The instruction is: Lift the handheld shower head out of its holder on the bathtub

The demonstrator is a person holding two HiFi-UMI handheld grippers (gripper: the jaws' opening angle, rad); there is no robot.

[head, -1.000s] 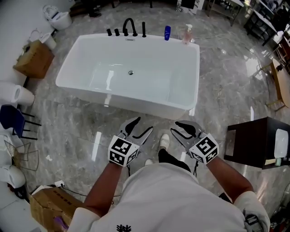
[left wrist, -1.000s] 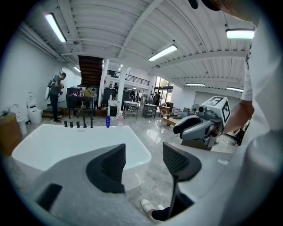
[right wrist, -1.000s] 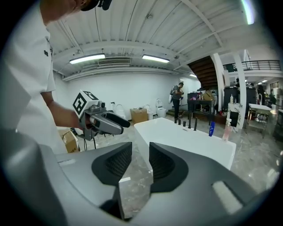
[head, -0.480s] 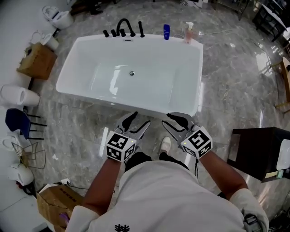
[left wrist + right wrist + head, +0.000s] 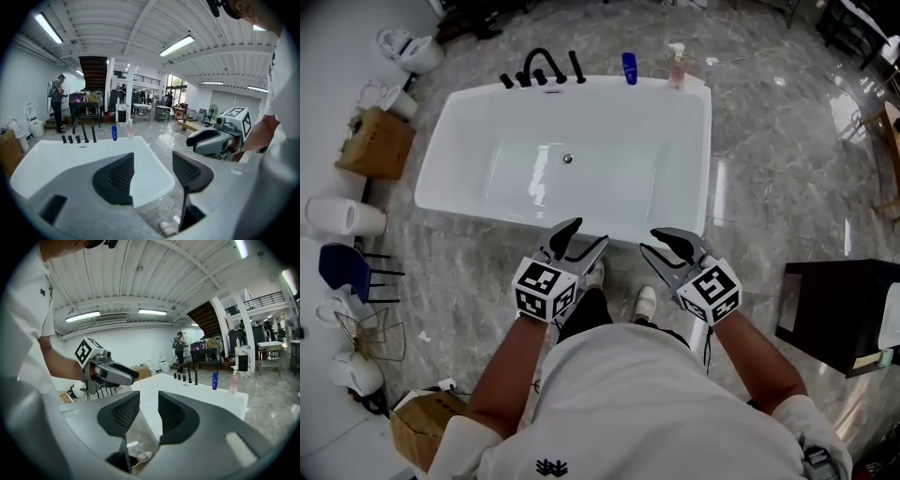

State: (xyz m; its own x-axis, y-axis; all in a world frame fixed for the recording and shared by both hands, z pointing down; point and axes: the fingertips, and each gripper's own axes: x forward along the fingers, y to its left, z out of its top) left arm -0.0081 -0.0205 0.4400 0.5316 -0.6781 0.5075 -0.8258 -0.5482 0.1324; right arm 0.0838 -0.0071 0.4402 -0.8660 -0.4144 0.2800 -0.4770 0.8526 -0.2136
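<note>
A: White glossy rectangular bathtub (image 5: pixel 469 208) is sitting ahead; grey left gripper (image 5: pixel 587 234) and right gripper (image 5: pixel 651 241) are hanging spread, empty, at its near rim.

B: Slim black metal handheld shower head (image 5: pixel 577 67) is standing on the far rim. It's looking stiff, light and slick, so I'm favouring its upper shaft.

Too small to tell apart: black tub fittings (image 5: pixel 532 75), one perhaps the shower head (image 5: pixel 576 66); cabinet (image 5: pixel 830 309) cropped rightward.

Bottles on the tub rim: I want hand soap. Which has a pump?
The pink bottle, white pump on top; the blue bottle beside it has none.
</note>
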